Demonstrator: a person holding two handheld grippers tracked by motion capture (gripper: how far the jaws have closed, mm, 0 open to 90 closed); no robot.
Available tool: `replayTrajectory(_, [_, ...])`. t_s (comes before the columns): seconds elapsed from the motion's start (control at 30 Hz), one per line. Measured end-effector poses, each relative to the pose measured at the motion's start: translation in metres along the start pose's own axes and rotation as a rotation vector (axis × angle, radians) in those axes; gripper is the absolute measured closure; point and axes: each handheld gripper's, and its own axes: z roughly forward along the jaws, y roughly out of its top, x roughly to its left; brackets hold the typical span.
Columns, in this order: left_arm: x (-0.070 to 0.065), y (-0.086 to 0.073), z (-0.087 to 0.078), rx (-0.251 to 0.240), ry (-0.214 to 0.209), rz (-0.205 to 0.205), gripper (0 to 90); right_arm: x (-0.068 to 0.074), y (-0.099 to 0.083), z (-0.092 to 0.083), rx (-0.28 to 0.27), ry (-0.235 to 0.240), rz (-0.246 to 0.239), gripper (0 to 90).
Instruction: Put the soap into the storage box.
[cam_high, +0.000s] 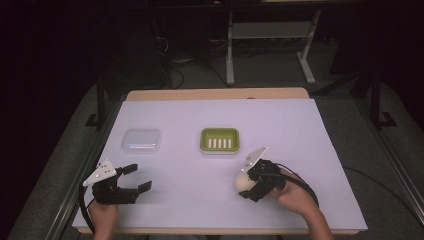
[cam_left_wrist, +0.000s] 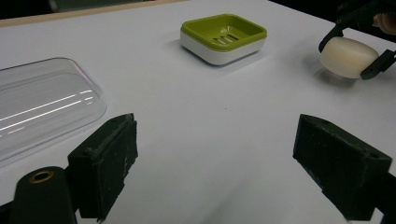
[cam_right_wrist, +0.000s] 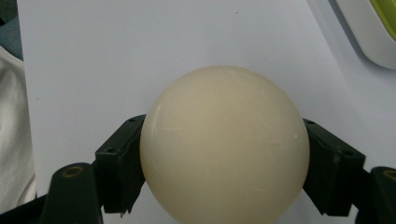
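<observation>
While I look down from the high view, the bench (cam_high: 300, 130) under its white sheet is the biggest thing, and on it lie a clear plastic lid (cam_high: 141, 140) toward the left and a green soap dish (cam_high: 219, 140) near the middle, well apart. I see nothing lying in the dish, just its slotted floor. My right tongs (cam_high: 244, 183) are clamped on the cream soap bar (cam_high: 243, 183) at the near right of the bench, jaws pressing its two sides; it looks rounded, so I cannot tell its long axis. My left tongs (cam_high: 137, 177) sit near the lid, jaws wide apart, holding nothing.
</observation>
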Motion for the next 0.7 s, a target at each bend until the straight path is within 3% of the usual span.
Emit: replayTrajectory(0.7, [0.000,0.000,0.000,-0.006,0.001,-0.003,13.2,-0.011,0.023,-0.006,-0.025,0.013,-0.023,23.8])
